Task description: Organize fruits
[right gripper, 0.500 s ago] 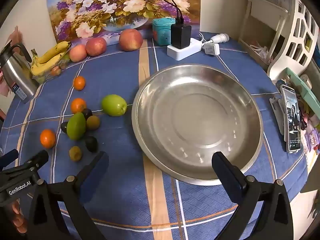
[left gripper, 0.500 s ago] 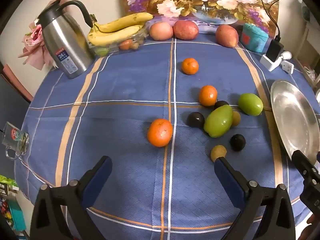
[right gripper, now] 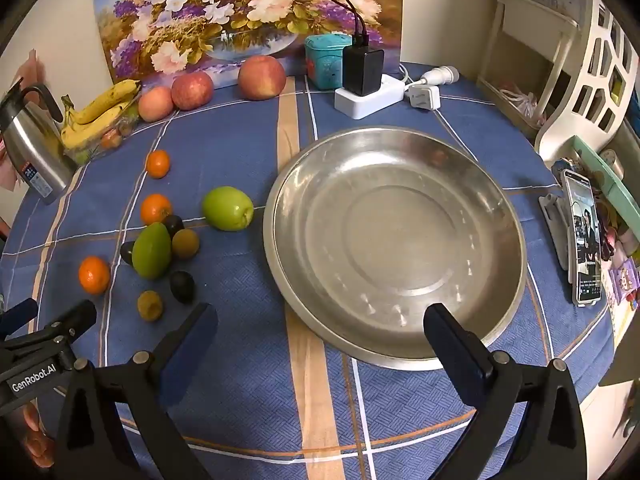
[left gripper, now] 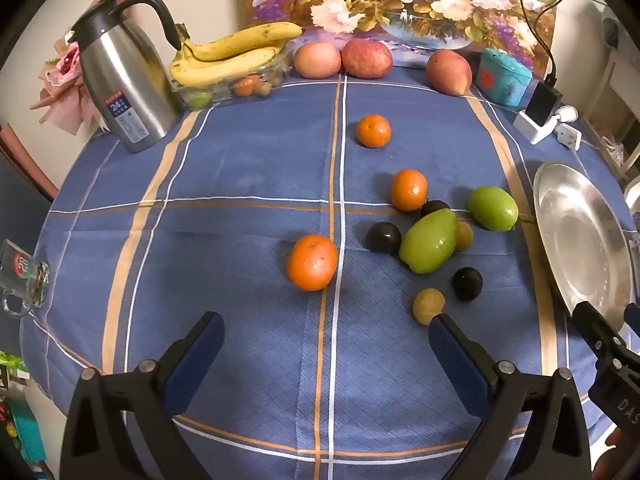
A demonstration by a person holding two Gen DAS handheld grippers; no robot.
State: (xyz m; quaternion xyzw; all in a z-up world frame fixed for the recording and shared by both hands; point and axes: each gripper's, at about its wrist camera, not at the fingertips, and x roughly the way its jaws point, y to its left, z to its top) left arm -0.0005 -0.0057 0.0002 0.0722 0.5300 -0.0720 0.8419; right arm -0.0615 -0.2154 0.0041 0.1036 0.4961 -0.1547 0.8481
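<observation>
Both the left gripper [left gripper: 326,334] and right gripper [right gripper: 320,326] hover spread and empty; a careless nudge could roll the orange [left gripper: 312,263] toward the tabletop's near edge.

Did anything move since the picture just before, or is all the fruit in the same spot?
Nothing visibly changed. The left gripper and right gripper hang open and empty over the tablecloth, the loose fruit lies where it was, and the steel dish is still empty.

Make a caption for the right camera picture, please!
Open right tool above an empty steel plate, loose fruit waiting beside it.
</observation>
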